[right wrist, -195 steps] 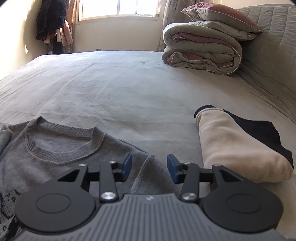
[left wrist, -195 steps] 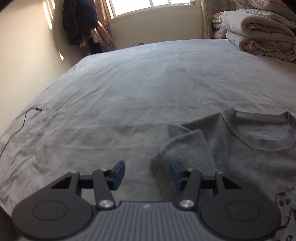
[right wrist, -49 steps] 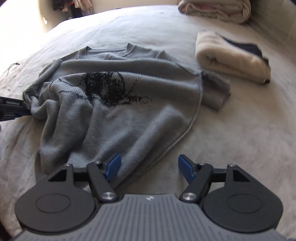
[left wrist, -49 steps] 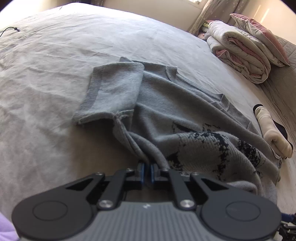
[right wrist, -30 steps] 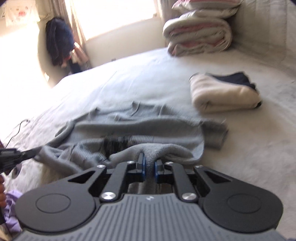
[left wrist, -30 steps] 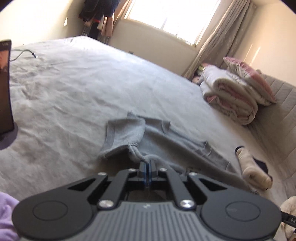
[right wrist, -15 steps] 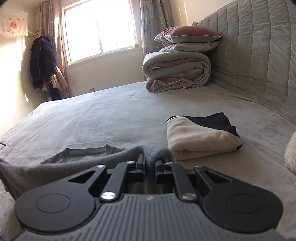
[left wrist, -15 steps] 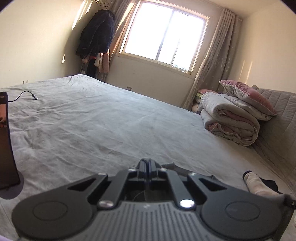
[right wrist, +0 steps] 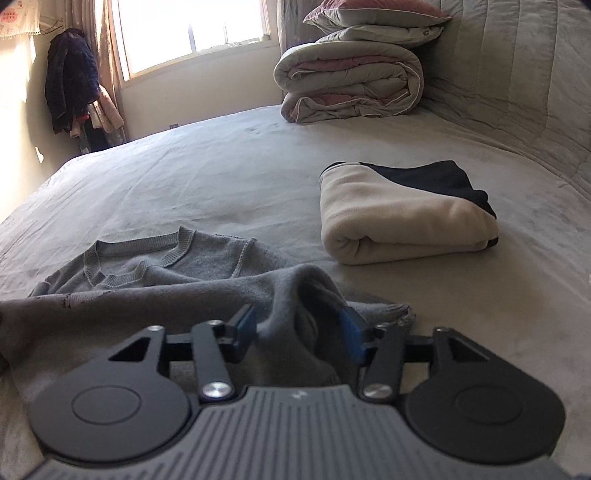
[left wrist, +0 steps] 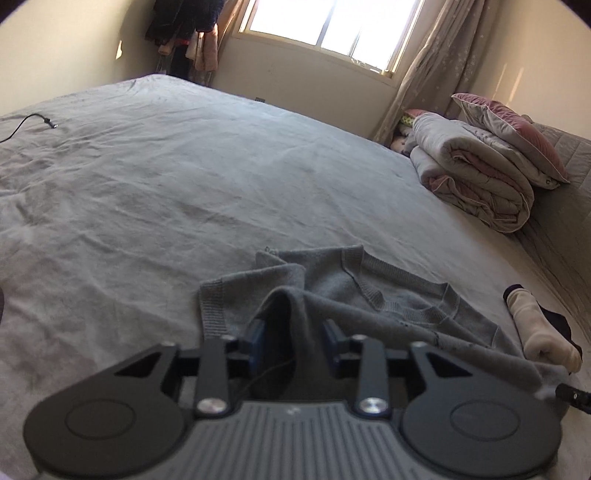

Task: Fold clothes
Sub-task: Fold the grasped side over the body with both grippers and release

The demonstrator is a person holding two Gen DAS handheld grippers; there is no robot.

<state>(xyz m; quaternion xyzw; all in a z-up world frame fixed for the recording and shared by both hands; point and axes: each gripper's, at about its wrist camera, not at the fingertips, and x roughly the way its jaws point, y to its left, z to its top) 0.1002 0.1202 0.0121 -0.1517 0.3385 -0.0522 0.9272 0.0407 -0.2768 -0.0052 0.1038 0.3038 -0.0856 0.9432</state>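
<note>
The left tool [left wrist: 293,343] and the right tool [right wrist: 297,328] have each just been opening, and both now stand parted about halfway with a raised fold of the grey sweater [left wrist: 399,306] between the blue pads, which no longer press on it. The release looks deliberate: the hem edge sits up over the sweater's own chest, laid toward the ribbed collar [right wrist: 136,258], so that the garment lies doubled on itself near the front of the bed [left wrist: 184,177]. The cloth between each pair of pads stands in a soft peak, probably because the knit keeps the shape of a pinch, and it looks likely to slump once the tools draw clear.

On the sweater's left side a sleeve with its ribbed cuff [left wrist: 212,314] lies folded inward across the body, which keeps the outline narrow for the fold. Just beside the sweater's right edge rests a cream and black garment [right wrist: 402,218], already folded, apparently the start of a finished pile. Well beyond the sweater, against the padded headboard [right wrist: 517,74], a rolled quilt [right wrist: 351,85] carries a pillow [right wrist: 373,14], stacked out of the working area. Far off to the sweater's left a loose cable [left wrist: 26,123] trails on the sheet.
</note>
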